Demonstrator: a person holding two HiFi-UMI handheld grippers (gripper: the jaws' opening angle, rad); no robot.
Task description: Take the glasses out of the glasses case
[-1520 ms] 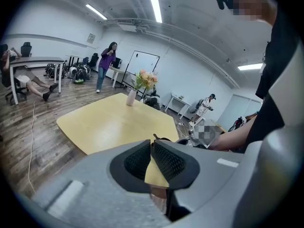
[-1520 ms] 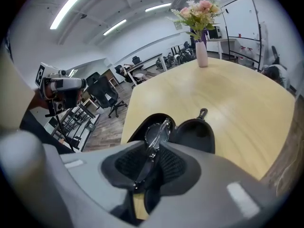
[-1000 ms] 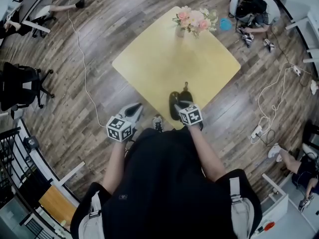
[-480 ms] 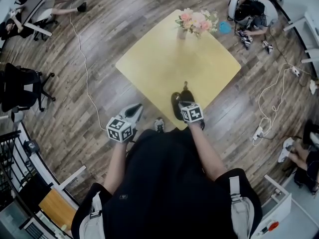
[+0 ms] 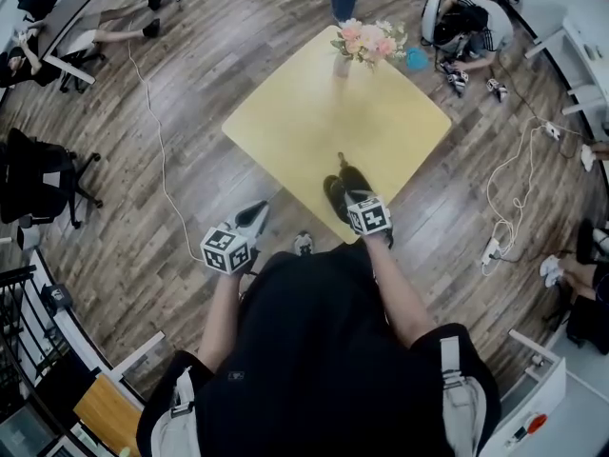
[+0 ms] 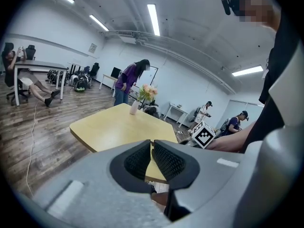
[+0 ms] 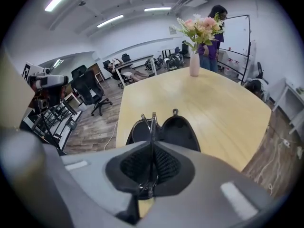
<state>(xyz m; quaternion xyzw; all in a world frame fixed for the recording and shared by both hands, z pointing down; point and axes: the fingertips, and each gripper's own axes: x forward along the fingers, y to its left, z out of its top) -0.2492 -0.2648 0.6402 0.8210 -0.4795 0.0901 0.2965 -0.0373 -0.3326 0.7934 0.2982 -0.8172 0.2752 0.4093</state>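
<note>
Closest to me, my right hand-held gripper (image 7: 152,146) is pinched shut on the glasses (image 7: 152,121). A thin piece of frame runs down between the pads, and the rest stands up past the tips, over the left half of the open case (image 7: 179,130). The case lies at the near corner of the table (image 7: 213,96). I cannot tell whether the glasses have cleared the case or rest in it.

I think the weak point is the hold. It is on a narrow wire taken edge-on, so a quick lift could let the frame twist or slip out. An arm of the glasses could also catch the rim and drag the case along. Nothing pins the case down, and it lies close enough to the corner that it might go over.

My left hand-held gripper (image 6: 152,148) has its jaws closed together on nothing. It hangs beside the table rather than over it, so it is no help there.

Only the right gripper view shows the frame between the pads. In the head view the marker cube covers the grip, and I see just the dark case (image 5: 335,190) ahead of the right hand-held gripper (image 5: 354,198). That view does show how near the corner the case lies, and the left hand-held gripper (image 5: 251,219) over the floor (image 5: 143,208).

Farthest off, a vase of flowers (image 5: 366,38) stands at the opposite corner, well apart.
</note>
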